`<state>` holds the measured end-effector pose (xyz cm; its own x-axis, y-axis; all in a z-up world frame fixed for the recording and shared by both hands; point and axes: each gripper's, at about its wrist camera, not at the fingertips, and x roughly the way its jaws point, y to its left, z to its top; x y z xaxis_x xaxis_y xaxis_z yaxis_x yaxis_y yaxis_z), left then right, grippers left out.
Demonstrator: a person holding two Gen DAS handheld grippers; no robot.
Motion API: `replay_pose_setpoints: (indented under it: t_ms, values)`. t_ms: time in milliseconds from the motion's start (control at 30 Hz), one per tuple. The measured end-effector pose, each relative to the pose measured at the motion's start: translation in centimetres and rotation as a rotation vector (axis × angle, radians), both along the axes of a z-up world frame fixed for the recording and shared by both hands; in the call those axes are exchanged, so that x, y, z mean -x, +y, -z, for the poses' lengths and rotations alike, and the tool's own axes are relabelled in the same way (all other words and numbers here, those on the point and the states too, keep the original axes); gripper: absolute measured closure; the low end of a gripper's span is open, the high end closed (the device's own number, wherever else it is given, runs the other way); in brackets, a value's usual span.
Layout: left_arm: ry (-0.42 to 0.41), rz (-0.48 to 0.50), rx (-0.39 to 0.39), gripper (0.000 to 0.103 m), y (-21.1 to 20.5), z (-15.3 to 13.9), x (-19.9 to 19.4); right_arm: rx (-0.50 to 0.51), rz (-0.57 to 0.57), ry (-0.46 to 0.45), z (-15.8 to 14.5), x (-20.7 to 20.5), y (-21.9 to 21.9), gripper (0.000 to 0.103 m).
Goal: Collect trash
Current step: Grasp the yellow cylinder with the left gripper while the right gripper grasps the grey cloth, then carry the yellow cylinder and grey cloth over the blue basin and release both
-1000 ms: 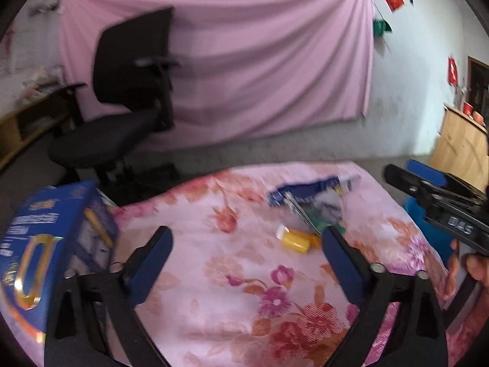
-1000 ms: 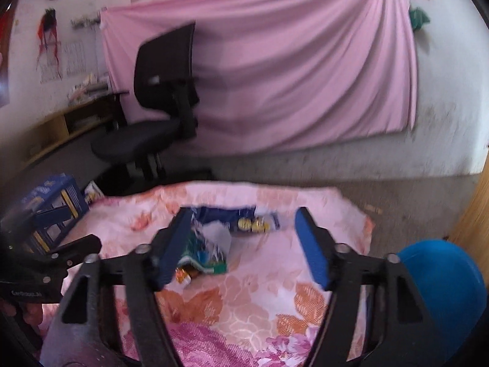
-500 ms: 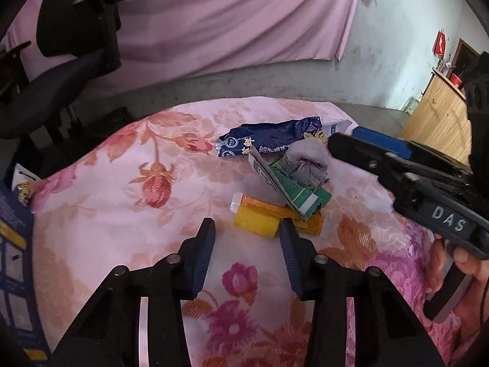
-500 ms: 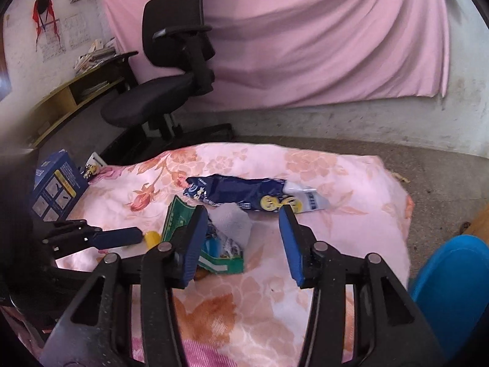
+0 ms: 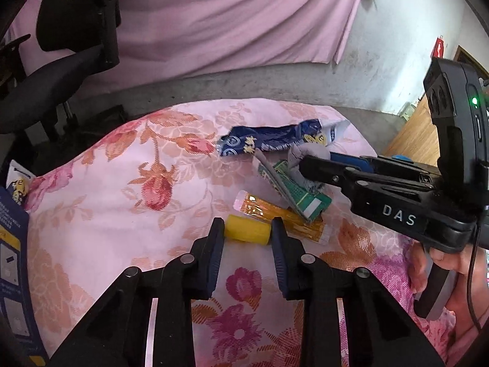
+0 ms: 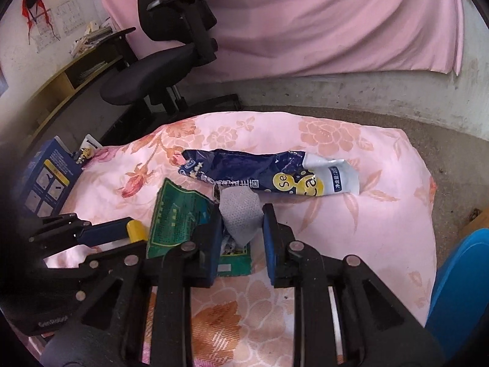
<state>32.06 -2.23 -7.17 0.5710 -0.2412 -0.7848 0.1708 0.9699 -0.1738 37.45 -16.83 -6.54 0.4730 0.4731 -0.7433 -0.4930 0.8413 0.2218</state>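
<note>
The yellow cylinder lies on the floral cloth, long axis 9-to-3, bracketed at 12 o'clock by the released left gripper. The grey wipe sits likewise between the right gripper's unclenched fingers.

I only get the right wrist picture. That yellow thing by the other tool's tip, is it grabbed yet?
Observer: The yellow roll lies on the floral cloth between the left tool's fingers; whether they pinch it, I cannot tell.
Operator: Anything hidden under the green packet?
Observer: Yes, an orange sachet pokes out from beneath it, just behind the roll.
Operator: Who holds the right tool?
Observer: A person's right hand grips its handle.
</note>
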Motion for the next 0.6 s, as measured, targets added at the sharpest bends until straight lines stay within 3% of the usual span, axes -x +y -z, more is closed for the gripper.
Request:
replay_pose_setpoints:
  t_ms: [233,600]
  values:
    - [-0.108,-0.087,0.021,0.077,1.6,-1.7,2.2,-0.024,0.006,-0.089,-1.6,2.0,-0.5,0.050]
    - [-0.509,-0.174,0.010,0.077,-0.3,-8.1,7.3,-0.161,0.136,-0.464,-7.0,8.2,-4.5,0.050]
